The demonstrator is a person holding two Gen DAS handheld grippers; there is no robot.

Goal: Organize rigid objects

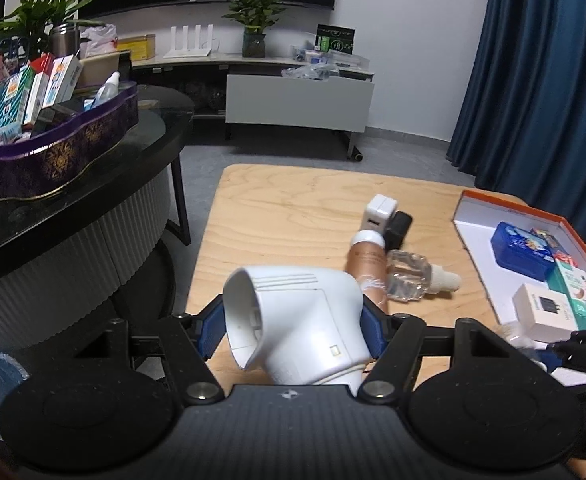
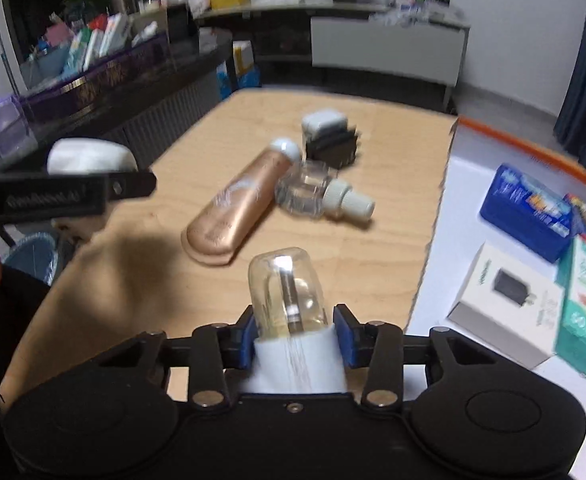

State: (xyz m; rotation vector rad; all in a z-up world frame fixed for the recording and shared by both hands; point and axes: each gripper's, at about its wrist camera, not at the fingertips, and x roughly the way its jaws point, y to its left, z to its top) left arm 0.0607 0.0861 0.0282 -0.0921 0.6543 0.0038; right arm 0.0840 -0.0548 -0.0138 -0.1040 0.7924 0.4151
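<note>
My left gripper (image 1: 293,328) is shut on a white angled plastic device (image 1: 297,320), held above the near left part of the wooden table (image 1: 277,208). My right gripper (image 2: 296,336) is shut on a clear glass bottle with a white cap (image 2: 287,296), held over the table next to the orange-rimmed tray (image 2: 445,216). On the table lie a rose-gold tube (image 2: 237,208), a second clear bottle (image 2: 317,194), a white charger (image 1: 379,210) and a black adapter (image 1: 397,230). The left gripper shows in the right wrist view (image 2: 65,196).
The tray (image 1: 469,236) holds a blue box (image 1: 523,250), a white charger box (image 1: 545,312) and a teal carton (image 1: 579,298). A purple basket of boxes (image 1: 53,156) sits on the dark counter at left. A TV stand and blue curtain stand behind.
</note>
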